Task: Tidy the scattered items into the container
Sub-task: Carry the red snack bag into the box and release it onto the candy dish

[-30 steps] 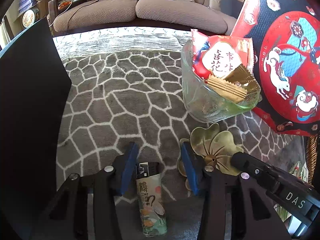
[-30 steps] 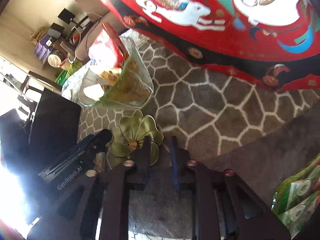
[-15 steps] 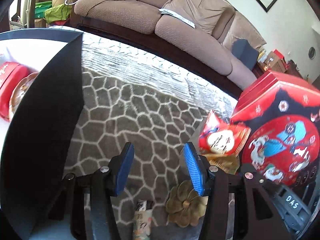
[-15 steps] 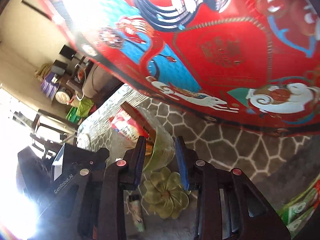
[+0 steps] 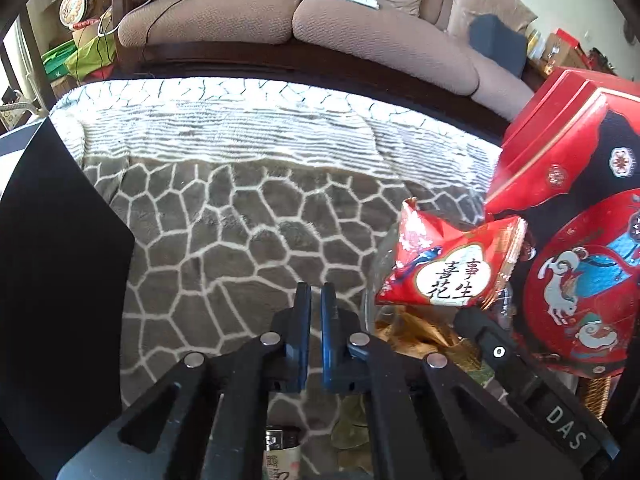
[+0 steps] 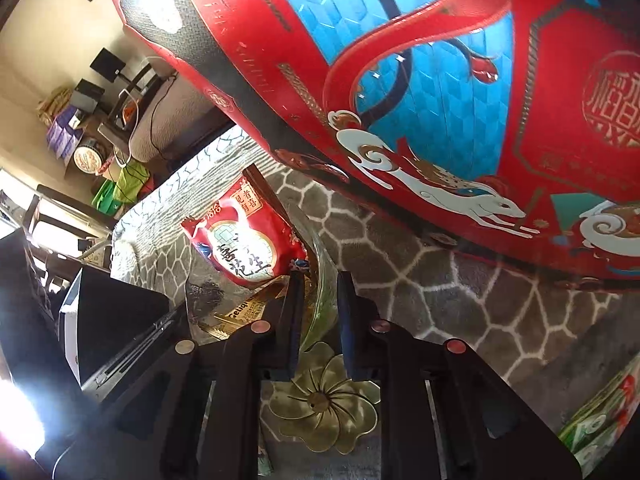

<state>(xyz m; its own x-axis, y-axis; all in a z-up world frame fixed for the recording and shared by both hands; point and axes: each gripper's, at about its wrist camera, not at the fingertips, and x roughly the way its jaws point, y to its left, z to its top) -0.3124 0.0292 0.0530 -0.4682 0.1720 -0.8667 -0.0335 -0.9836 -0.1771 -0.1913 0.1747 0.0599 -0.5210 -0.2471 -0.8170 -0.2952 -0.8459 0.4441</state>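
Observation:
A clear green glass bowl holds a red snack packet and gold wrappers. My left gripper is shut and empty, raised above the patterned cloth just left of the bowl. A lighter lies on the cloth below it. My right gripper is open with its fingers on either side of the bowl's rim. A brass flower-shaped dish lies under it.
A large red decorated tin stands right of the bowl. A black box stands at the left. A sofa runs behind the table. A green packet lies at the right.
My left gripper has shut its fingers empty and stays raised above the lighter. My right gripper has moved in closer to the bowl, its fingers now straddling the rim.

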